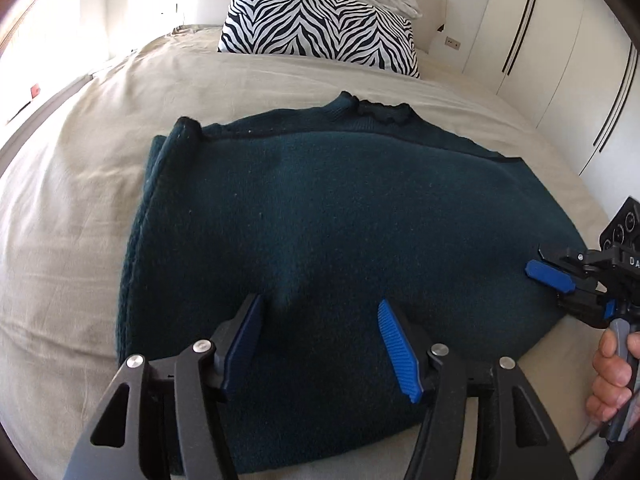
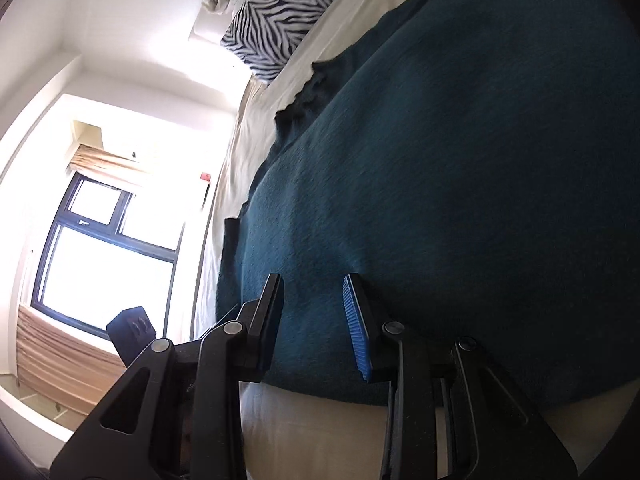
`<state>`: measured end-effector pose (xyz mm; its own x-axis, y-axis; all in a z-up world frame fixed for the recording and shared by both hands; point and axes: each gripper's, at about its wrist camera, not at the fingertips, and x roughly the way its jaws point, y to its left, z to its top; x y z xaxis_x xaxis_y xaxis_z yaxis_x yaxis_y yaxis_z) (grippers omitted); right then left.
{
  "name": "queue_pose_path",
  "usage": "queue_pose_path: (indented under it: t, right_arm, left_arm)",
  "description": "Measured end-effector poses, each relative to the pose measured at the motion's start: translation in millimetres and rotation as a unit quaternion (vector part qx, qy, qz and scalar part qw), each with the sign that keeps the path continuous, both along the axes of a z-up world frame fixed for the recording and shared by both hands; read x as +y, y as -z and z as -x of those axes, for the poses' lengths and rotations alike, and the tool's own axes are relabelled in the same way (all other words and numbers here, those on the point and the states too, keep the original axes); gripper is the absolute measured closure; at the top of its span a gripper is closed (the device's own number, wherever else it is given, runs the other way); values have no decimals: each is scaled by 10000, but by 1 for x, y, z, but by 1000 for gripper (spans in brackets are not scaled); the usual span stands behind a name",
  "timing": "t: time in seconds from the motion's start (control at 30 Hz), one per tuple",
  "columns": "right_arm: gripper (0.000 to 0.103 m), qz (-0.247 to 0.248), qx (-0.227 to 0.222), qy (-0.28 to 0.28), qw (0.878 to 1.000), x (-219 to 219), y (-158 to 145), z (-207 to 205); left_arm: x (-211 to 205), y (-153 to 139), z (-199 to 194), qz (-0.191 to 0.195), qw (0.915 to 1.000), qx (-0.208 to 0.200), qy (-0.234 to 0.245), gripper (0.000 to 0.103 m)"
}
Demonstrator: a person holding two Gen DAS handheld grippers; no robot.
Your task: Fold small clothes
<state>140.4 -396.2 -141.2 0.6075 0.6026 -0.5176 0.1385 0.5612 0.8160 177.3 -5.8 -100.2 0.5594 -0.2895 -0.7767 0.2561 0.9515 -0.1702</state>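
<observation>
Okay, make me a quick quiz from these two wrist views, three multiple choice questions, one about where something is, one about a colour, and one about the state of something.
1. Where does the zebra-print pillow lie?
A. at the head of the bed, beyond the sweater
B. on top of the sweater
C. on the floor

2. What colour is the sweater?
A. red
B. dark teal
C. yellow

3. How is the left gripper?
A. shut on the pillow
B. shut on a hanger
C. open over the sweater's near part

Answers:
1 A: it sits past the sweater's neckline on the beige bedcover.
2 B: the knit looks dark blue-green in both views.
3 C: its blue pads stand apart, nothing pinched.
</observation>
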Motion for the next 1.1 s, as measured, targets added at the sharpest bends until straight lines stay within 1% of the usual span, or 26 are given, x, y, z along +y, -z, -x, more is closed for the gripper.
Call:
queue_pose_path:
  t: [0.07,0.13,0.2,0.27,0.3,0.33,0.4,0.47,0.5,0.53,0.6,0.67,0.7,0.77,0.8,0.83,0.87,0.9,0.97,1.0,1.03,1.1]
  right_arm:
    - [73,64,-7,468,9989,-32,-2,14]
    - [73,103,15,1007,9949,-70,-5,30]
    - [73,129,86,1479,9889,-97,-8,48]
    - [73,207,82,1718,9849,-111,-16,62]
    - [73,226,43,1747,9844,-113,-21,68]
    - [70,225,-13,1711,9850,-109,-27,70]
    - [70,157,-174,1506,9883,-96,-38,72]
    - [70,40,-294,1134,9931,-66,-46,64]
    - [67,29,-298,864,9958,-43,-50,54]
    - [56,27,-303,572,9979,-22,-51,46]
    - [55,18,-299,93,9995,23,-48,27]
    - [55,-65,-175,-285,9994,54,-37,15]
    - [55,-63,-77,-335,9994,63,-30,12]
    - [54,-122,112,-375,9992,68,-14,7]
    - [54,-115,210,-348,9991,66,-6,7]
    - [56,-30,288,-234,9993,58,-1,9]
    - [57,-67,272,-111,9995,48,3,12]
    - [57,-227,249,35,9994,37,6,17]
    - [57,-294,253,404,9984,15,5,26]
    - [56,-208,205,538,9981,8,0,30]
    - [56,-123,152,613,9979,4,-5,33]
    - [53,-99,112,554,9984,4,-13,32]
  left_arm:
    - [11,-2,3,124,9999,68,-75,41]
    - [25,-3,7,164,9997,90,-177,46]
    - [38,-3,12,221,9993,142,-261,49]
    - [49,-6,19,248,9987,183,-416,51]
    - [53,-9,24,251,9983,168,-489,52]
    - [55,-12,28,240,9981,145,-552,52]
    - [55,-20,36,336,9977,88,-586,50]
    - [50,-27,40,463,9977,1,-499,46]
    - [47,-29,40,461,9978,-57,-466,41]
    - [45,-29,39,411,9980,-84,-473,38]
    - [48,-23,33,403,9975,-66,-573,38]
    - [59,-11,23,582,9957,113,-709,38]
    - [67,-7,19,718,9944,199,-746,39]
    - [79,-2,17,976,9927,236,-663,42]
    - [83,-2,17,1026,9924,252,-629,47]
    - [87,-3,17,1074,9919,286,-615,51]
    - [91,-5,17,1108,9915,291,-621,52]
    - [95,-9,18,1154,9908,289,-652,52]
    - [100,-21,20,1220,9896,153,-751,49]
    - [99,-29,18,1208,9898,21,-748,43]
    - [96,-36,14,1218,9900,-78,-702,39]
    - [86,-44,-4,1187,9911,-179,-581,39]
